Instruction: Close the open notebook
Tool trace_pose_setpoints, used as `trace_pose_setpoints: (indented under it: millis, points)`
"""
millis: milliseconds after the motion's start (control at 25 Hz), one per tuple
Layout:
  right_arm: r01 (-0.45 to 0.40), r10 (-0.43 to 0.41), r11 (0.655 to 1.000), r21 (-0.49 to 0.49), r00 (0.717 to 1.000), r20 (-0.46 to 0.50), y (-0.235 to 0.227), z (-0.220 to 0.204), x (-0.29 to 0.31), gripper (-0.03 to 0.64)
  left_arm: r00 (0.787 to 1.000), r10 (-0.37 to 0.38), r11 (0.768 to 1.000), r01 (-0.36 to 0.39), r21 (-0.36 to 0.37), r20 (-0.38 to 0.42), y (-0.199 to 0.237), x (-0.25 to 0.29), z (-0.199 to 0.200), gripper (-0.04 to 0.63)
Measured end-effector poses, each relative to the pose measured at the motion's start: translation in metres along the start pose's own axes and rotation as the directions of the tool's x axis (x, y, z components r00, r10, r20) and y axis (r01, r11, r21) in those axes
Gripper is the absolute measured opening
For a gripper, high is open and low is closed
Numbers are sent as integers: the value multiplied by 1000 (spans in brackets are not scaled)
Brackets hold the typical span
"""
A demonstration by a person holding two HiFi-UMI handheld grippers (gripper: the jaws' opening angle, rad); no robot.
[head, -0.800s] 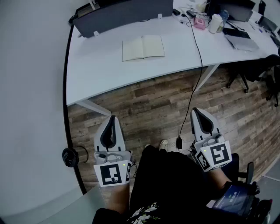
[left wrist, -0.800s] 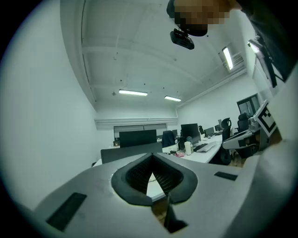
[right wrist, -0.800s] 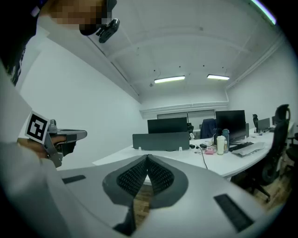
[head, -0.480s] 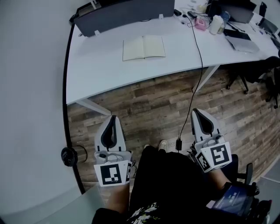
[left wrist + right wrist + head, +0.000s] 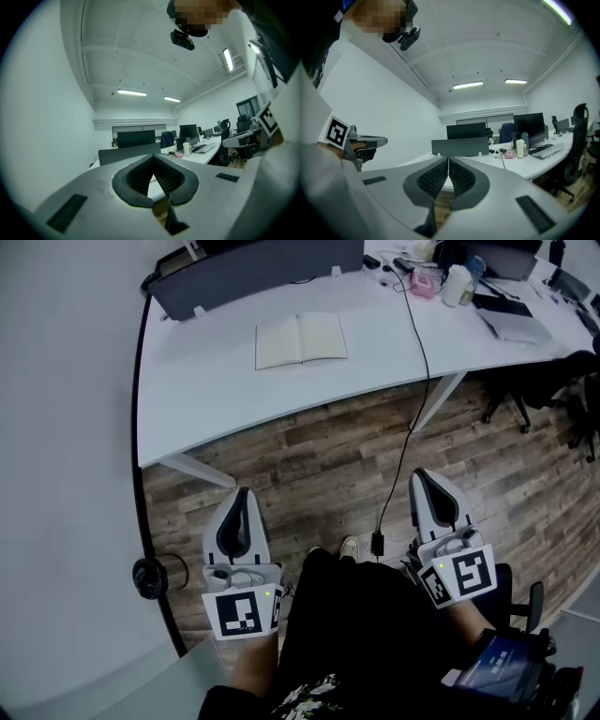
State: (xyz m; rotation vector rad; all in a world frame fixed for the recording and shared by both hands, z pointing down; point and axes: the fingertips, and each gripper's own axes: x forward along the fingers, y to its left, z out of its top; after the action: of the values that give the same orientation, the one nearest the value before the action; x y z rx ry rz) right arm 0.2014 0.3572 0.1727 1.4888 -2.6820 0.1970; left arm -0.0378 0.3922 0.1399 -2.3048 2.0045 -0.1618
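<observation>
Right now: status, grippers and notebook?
Left hand-held gripper shut, empty; right hand-held gripper same. Notebook open on desk, ahead, untouched. Cable hangs off desk edge, right side.

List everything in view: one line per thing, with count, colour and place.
open notebook: one, cream pages, lying flat on the desk
desk: one, white, across the top of the head view
divider panel: one, dark grey, along the desk's far edge behind the notebook
cable: one, black, runs off the desk right of the notebook and down toward the floor
bottle: one, white, far right of the desk
pink item: one, just left of the bottle, too small to name
office chair: one, black, right of the desk
floor: brown wood pattern, below the desk
left gripper: one, white, lower left, jaws together, empty
right gripper: one, white, lower right, jaws together, empty
</observation>
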Motion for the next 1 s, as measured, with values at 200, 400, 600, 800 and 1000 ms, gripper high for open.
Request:
trace_pose_setpoints:
  millis: [200,400,600,800,1000]
  points:
    - [6,-6,1000,8,1000,-2,0,-3,0,64,1000,0,1000,0,-5,-4,0,-3,-3,8]
    - [9,-8,1000,23,1000,-11,-1,-6,0,64,1000,-6,1000,6,-13,0,-2,-6,-2,8]
    - [-10,10,1000,29,1000,-5,3,-6,1,64,1000,9,1000,-10,-13,-7,0,-14,0,8]
    - [-21,22,999,37,999,-24,6,-14,0,64,1000,13,1000,-13,-23,-17,2,-19,-6,8]
    - [-20,21,999,37,1000,-22,5,-16,-2,64,1000,3,1000,-3,-18,-20,-3,-19,-7,8]
